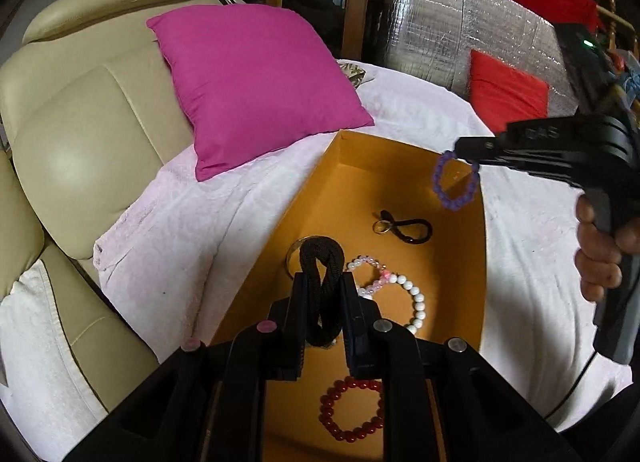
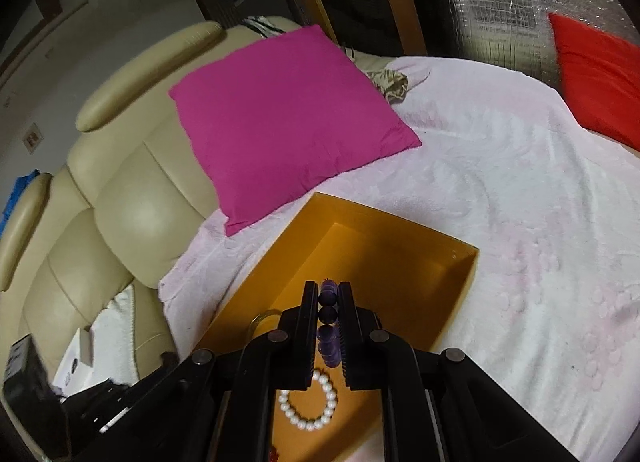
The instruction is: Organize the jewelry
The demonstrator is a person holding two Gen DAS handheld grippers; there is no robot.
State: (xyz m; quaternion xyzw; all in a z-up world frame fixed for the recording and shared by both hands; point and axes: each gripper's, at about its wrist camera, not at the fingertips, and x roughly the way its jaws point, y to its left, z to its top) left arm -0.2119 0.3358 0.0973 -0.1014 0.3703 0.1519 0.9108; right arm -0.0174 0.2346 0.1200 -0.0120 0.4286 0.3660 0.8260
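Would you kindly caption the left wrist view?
Left tool holds a black hair tie over the orange box; right tool dangles a purple bracelet.

**Count of Items in View**

Two grippers: left gripper [image 1: 323, 282], right gripper [image 2: 329, 294]. One orange box [image 1: 400, 150]. Four bead bracelets: purple [image 1: 456, 185], white [image 1: 412, 302], pink [image 1: 370, 268], red [image 1: 352, 408]. Two black fabric bands: one twisted [image 1: 322, 286], one thin [image 1: 412, 228]. Two metal rings [image 1: 380, 227] [image 1: 291, 258]. Two cushions: magenta [image 1: 256, 86], red [image 1: 506, 92]. One cream sofa [image 1: 80, 134].
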